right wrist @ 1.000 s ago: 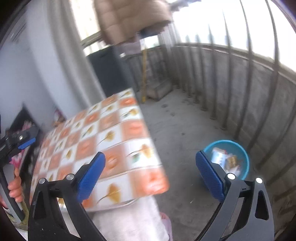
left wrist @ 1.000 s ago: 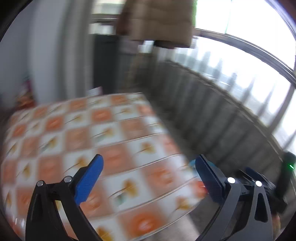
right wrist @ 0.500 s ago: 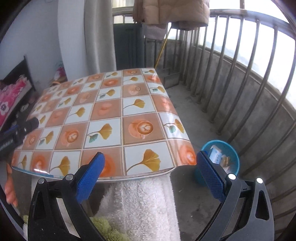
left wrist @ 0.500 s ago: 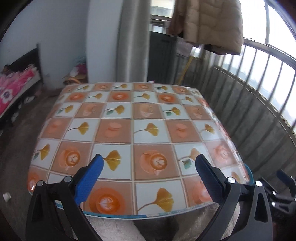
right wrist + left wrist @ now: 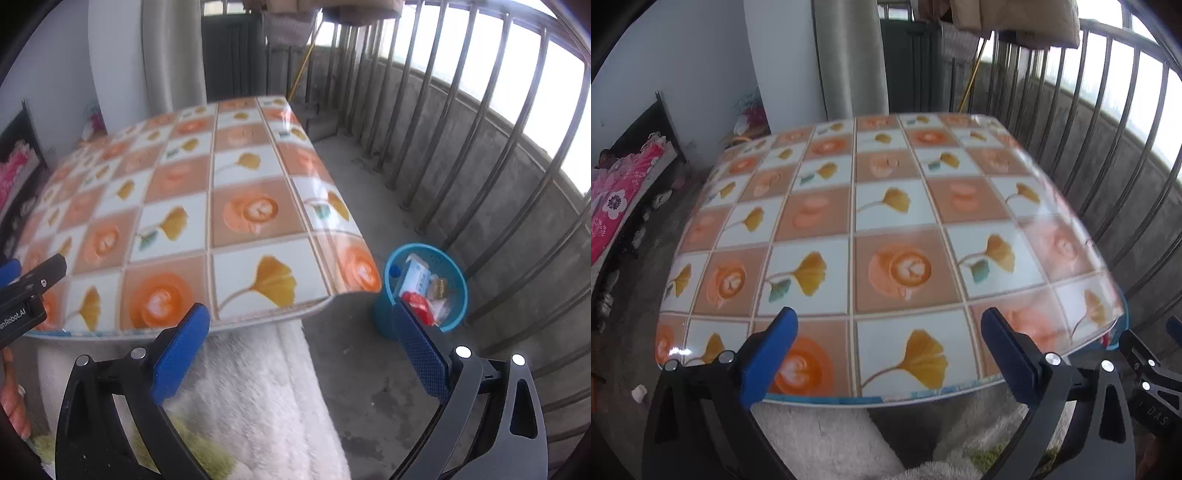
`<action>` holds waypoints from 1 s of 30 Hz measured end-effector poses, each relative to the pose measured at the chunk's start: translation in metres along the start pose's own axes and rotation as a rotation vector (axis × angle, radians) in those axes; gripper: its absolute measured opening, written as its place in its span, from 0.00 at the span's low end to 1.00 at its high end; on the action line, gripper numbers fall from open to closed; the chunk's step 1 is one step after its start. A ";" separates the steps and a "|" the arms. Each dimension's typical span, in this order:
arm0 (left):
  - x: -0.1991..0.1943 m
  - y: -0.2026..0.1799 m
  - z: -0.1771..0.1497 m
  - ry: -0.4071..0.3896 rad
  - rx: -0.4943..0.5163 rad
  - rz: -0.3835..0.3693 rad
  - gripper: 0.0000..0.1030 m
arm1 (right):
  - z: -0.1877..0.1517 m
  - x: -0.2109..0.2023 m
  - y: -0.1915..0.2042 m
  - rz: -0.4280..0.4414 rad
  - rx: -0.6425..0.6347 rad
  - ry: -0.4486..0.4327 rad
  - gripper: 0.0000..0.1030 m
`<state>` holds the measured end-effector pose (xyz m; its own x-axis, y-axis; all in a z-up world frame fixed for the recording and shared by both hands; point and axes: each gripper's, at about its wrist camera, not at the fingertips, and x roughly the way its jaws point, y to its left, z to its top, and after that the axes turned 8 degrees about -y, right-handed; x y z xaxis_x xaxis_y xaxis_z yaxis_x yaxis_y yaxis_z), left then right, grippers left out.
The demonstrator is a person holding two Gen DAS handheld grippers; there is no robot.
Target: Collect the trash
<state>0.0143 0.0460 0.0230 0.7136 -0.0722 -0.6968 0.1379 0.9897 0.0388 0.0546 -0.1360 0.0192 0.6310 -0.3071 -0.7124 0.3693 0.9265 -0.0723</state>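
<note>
Both of my tongs are spread wide with nothing between the blue pads. The left tongs (image 5: 886,349) hang over the near edge of the counter (image 5: 886,221), and the right tongs (image 5: 301,345) sit off its near right corner, out over the floor.

The trash (image 5: 421,291) is all in the blue bin (image 5: 452,317) on the concrete floor (image 5: 369,369), just past that right corner of the counter. In the right wrist view the bin is right behind my right-hand pad (image 5: 419,354), so that pad covers part of its front wall. I can make out a white and blue carton, a red wrapper and some smaller bits inside; the rest is too small to tell. From the left wrist view only a sliver of the bin's rim peeks out under the counter corner.

The counter top, with its orange cups and yellow leaves pattern, looks bare from both views. A white fluffy cloth (image 5: 266,398) hangs below its near edge, right under both tongs. The metal railing (image 5: 480,122) runs close behind the bin, so there's only a narrow strip of floor between counter edge and rail. A bed with pink bedding (image 5: 617,199) is off to the far left.
</note>
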 end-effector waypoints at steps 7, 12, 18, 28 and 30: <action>0.001 -0.007 -0.004 0.026 -0.012 0.024 0.94 | -0.013 0.008 -0.005 -0.010 -0.021 0.049 0.92; 0.000 -0.013 -0.001 0.018 0.000 0.026 0.94 | -0.016 0.009 -0.012 -0.024 0.000 0.056 0.92; 0.001 -0.018 0.000 0.022 0.007 0.025 0.94 | -0.018 0.010 -0.020 -0.045 0.011 0.059 0.92; 0.001 -0.027 0.000 0.021 0.015 0.014 0.94 | -0.017 0.007 -0.027 -0.065 0.029 0.056 0.92; 0.001 -0.027 0.000 0.025 0.014 0.011 0.94 | -0.017 0.006 -0.029 -0.067 0.031 0.051 0.92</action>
<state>0.0113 0.0188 0.0218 0.6977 -0.0579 -0.7141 0.1400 0.9885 0.0567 0.0361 -0.1613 0.0050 0.5689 -0.3561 -0.7413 0.4311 0.8968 -0.0999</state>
